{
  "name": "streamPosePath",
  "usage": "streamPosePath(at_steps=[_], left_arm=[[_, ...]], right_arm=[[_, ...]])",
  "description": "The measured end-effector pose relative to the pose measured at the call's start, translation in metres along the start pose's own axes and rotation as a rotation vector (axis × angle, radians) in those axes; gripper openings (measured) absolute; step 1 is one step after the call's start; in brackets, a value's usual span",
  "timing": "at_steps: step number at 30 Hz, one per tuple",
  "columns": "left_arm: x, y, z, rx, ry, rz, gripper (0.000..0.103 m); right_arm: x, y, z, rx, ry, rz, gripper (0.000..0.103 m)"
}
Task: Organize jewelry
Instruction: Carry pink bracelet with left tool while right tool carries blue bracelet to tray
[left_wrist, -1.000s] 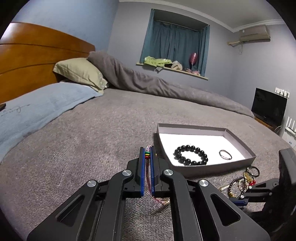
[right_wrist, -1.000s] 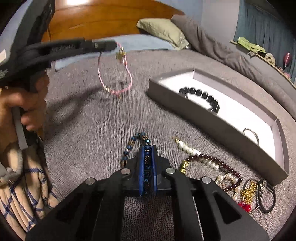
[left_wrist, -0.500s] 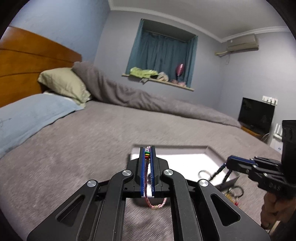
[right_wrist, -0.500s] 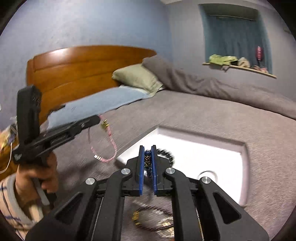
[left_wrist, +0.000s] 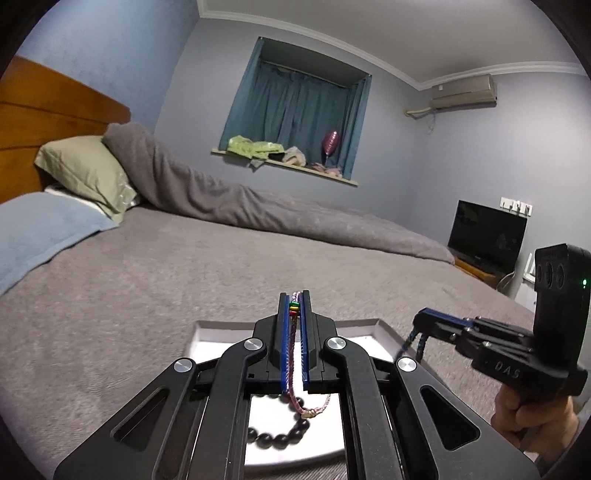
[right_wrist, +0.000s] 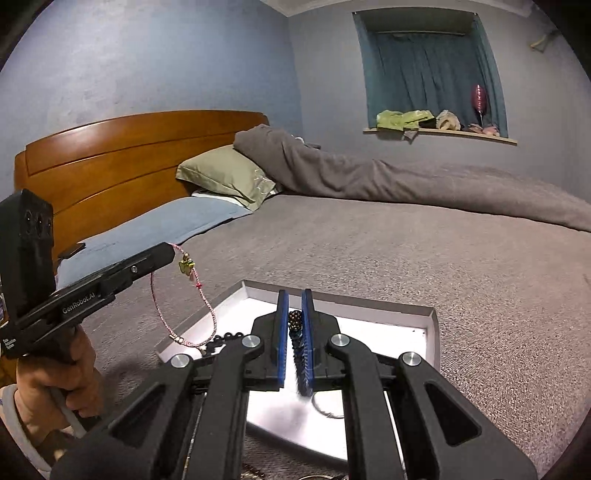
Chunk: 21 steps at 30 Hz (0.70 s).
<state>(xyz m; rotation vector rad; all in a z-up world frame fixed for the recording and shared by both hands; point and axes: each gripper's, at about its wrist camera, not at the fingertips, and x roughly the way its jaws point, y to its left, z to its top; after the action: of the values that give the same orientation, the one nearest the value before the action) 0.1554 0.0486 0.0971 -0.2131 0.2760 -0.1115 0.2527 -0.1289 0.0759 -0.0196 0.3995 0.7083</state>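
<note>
Pink cord bracelet pinched inside left claw.

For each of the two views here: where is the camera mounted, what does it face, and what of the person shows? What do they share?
Left wrist: sits on the left tool, facing across the bed to the window; pink cord bracelet pinched; right tool and hand at right.
Right wrist: sits on the right tool, facing the headboard; dark beaded bracelet pinched; left tool and hand at left.
Shared: white tray, black bead bracelet, pillows, window.
</note>
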Motion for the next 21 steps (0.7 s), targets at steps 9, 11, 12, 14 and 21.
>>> streamPosePath(at_steps=[9,11,12,14,21], left_arm=[[0.043,-0.007,-0.019,0.037,0.15,0.028,0.006],[0.052,-0.006,-0.025,0.049,0.195,0.046,0.006],[0.056,-0.004,-0.028,0.055,0.214,0.054,0.006],[0.063,-0.002,-0.034,0.065,0.26,0.07,0.006],[0.078,0.007,-0.049,0.071,0.354,0.097,0.006]], right_arm=[[0.039,-0.013,-0.012,0.017,0.091,-0.027,0.007],[0.047,-0.015,-0.018,0.017,0.123,-0.035,0.007],[0.051,-0.016,-0.021,0.018,0.141,-0.04,0.007],[0.06,-0.018,-0.025,0.02,0.173,-0.047,0.007],[0.075,-0.019,-0.035,0.013,0.243,-0.064,0.007]])
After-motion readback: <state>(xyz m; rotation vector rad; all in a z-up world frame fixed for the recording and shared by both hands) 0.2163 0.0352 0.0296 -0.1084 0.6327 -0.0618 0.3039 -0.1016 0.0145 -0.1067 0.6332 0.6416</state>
